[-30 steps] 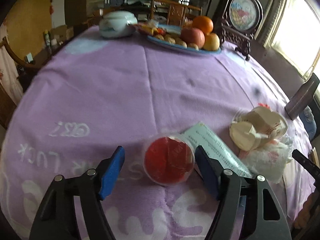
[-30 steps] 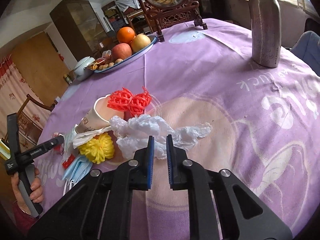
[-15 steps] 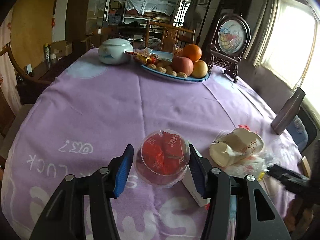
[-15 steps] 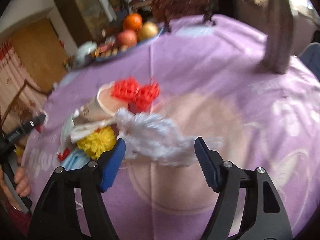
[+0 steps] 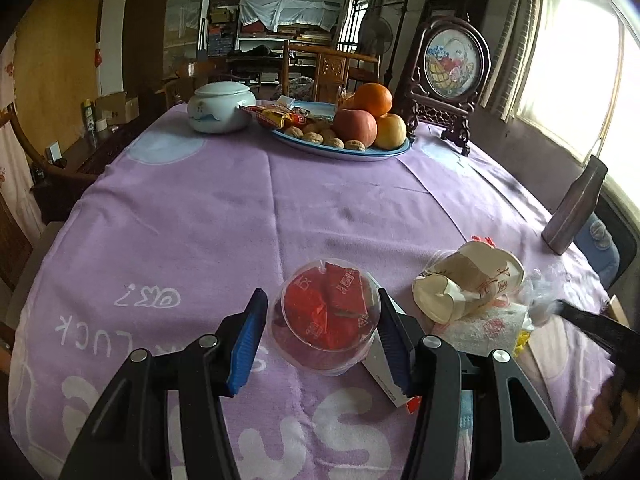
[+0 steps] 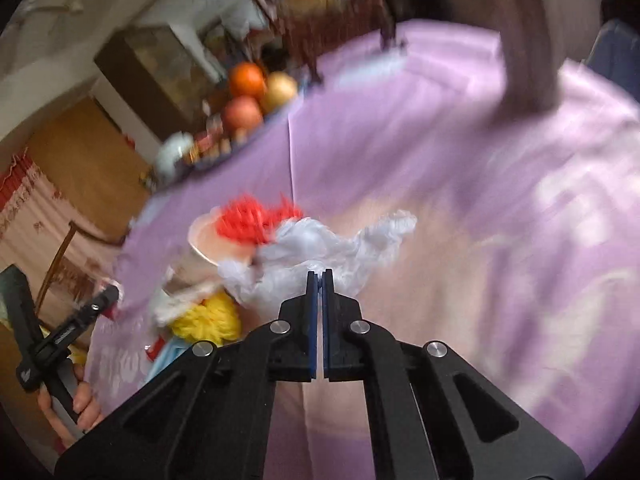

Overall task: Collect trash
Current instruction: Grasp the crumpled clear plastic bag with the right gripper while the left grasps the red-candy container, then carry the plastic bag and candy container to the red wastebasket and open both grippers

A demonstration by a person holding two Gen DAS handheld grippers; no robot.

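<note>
While the left gripper [image 5: 320,330] is clamped on a clear cup [image 5: 326,316] w/ red wrappers, near centre, the right gripper [image 6: 319,280] is pinched shut on the white bag [image 6: 320,248], near left.

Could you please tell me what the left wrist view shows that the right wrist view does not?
Only the left wrist view shows the clear plastic cup of red wrappers between the left gripper pads. Only the right wrist view shows the yellow foam net and the right gripper, just closed on the crumpled white plastic bag. Both show the crushed paper cup and blue fruit plate.
</note>
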